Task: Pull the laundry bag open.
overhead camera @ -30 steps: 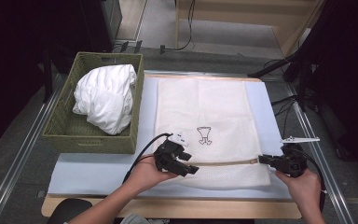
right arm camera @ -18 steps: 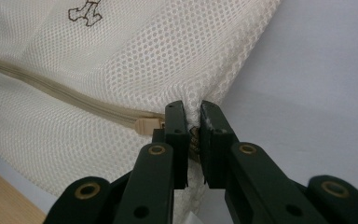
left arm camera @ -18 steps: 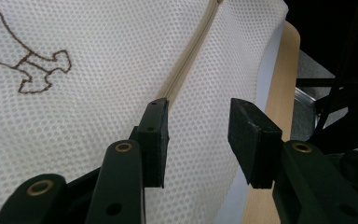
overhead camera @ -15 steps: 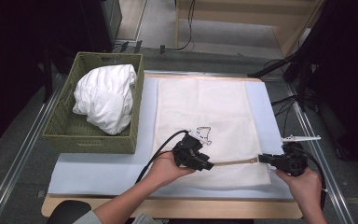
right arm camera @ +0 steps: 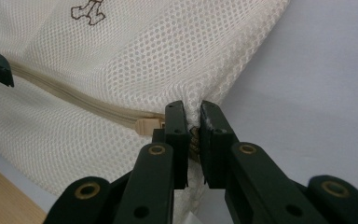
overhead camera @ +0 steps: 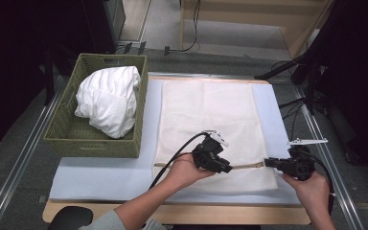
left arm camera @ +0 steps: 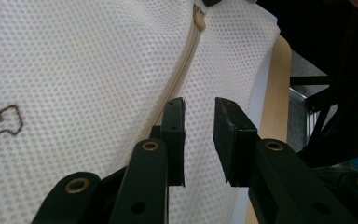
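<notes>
A cream mesh laundry bag [overhead camera: 211, 110] lies flat on a pale blue mat [overhead camera: 100, 177]. A tan zipper [overhead camera: 247, 167] runs across the bag near its front edge. My left gripper [overhead camera: 226, 168] hovers over the middle of the zipper [left arm camera: 182, 79], open [left arm camera: 199, 140], with only mesh showing in the gap. My right gripper [overhead camera: 270, 163] is shut [right arm camera: 193, 123] on the bag's right edge. The tan zipper pull [right arm camera: 147, 125] sits just left of its jaws. A brown printed emblem [right arm camera: 88, 11] marks the bag.
A green woven basket [overhead camera: 67, 129] holding a bundle of white cloth [overhead camera: 108, 98] stands at the left of the mat. The wooden table edge [overhead camera: 196, 214] runs along the front. Black cables trail from both grippers.
My left gripper has slid right along the zipper line, from the bag's left part to its middle. The right gripper has held still on the bag's edge.
</notes>
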